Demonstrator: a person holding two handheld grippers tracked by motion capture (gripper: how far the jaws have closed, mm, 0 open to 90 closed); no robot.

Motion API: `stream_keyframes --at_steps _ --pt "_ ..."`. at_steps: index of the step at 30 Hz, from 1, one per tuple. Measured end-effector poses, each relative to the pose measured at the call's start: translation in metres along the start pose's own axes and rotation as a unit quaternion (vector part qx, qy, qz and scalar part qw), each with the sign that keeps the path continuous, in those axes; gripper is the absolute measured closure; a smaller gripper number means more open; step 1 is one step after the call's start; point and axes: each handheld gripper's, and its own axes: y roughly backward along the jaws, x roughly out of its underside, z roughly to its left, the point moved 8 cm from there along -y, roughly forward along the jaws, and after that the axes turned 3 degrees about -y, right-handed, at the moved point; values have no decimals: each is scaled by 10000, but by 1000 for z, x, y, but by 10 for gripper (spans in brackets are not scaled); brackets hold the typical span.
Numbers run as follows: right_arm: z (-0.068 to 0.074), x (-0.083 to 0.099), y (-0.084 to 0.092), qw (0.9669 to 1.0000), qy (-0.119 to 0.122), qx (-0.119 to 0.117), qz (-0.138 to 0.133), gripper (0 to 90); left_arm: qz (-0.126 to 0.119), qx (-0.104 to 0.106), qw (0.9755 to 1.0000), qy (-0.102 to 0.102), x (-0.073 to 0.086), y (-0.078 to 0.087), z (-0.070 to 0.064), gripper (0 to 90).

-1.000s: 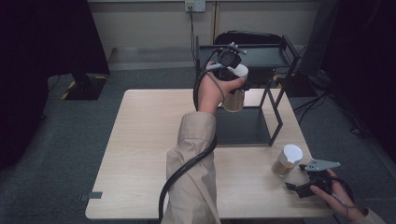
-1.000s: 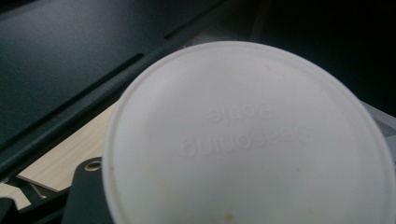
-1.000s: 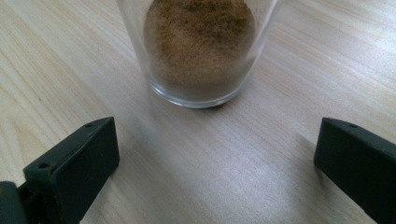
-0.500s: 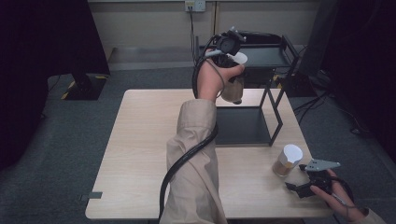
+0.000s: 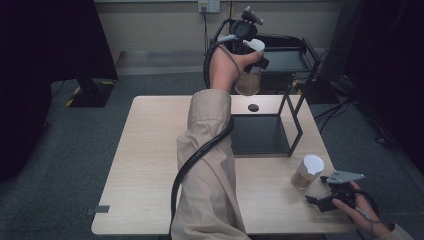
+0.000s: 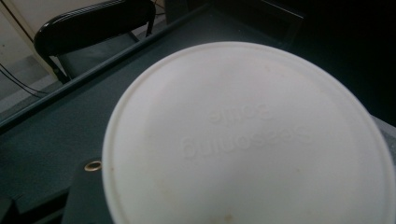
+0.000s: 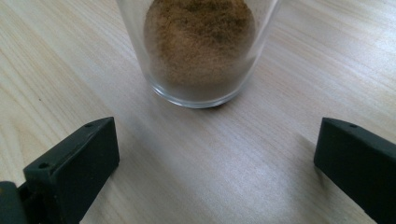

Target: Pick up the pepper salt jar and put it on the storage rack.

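The left gripper (image 5: 251, 50) gripped a white-lidded jar (image 5: 248, 82) at twelve o'clock; the right gripper (image 5: 325, 192), jaws apart, faced another jar (image 5: 306, 172) at four o'clock.

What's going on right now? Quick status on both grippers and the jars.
Left gripper shut on lidded jar, held above shelf rack. Right gripper open, just short of second jar on table. Nothing in the way.

white lid (image 6: 247, 135), embossed lettering, mirrored, illegible

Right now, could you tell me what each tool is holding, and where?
Left tool: clear white-lidded glass jar of brown powder, gripped near its top. Right tool: nothing.
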Motion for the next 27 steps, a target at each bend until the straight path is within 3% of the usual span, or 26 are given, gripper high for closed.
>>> stream_keyframes --at_steps 14,27 --pt "0 0 0 10000 0 -1 -3 0 -39 -116 9999 36 -23 10 8 345" --pt "0 0 0 10000 2 -5 1 0 -60 -260 9996 -23 -50 1 15 345"
